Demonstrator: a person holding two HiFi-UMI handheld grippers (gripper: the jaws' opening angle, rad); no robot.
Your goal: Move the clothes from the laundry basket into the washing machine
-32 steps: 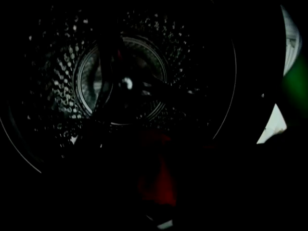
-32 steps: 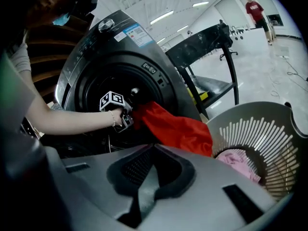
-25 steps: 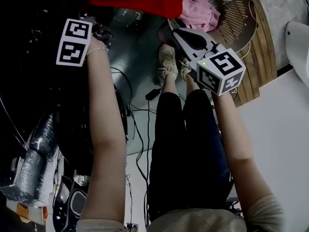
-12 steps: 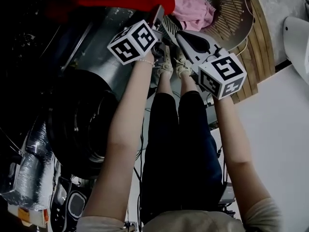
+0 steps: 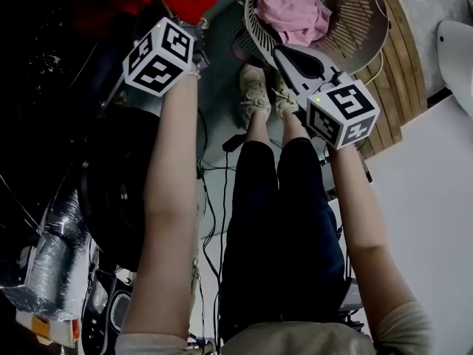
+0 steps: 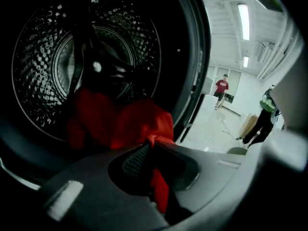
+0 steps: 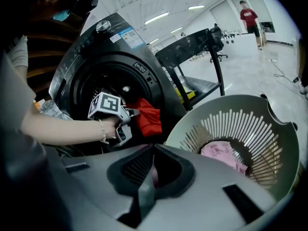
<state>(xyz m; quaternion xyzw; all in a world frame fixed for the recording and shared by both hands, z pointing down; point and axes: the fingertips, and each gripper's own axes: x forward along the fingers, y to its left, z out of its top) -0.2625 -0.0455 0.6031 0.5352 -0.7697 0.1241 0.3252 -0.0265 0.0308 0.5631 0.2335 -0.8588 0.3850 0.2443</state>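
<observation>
The head view is dim and underexposed, its left side around the washing machine (image 5: 111, 191) sinking into black, while both gripper views bow with fisheye distortion, darken at the corners, blur the close foreground, and take bright light from ceiling strip lamps (image 6: 244, 20) that wash out the pale floor (image 6: 211, 129).

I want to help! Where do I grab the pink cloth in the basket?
Probably pinch a raised fold on top of the pink cloth, coming down through the open top of the laundry basket. It lies crumpled on the bottom, and the slatted wall blocks the sides.
</observation>
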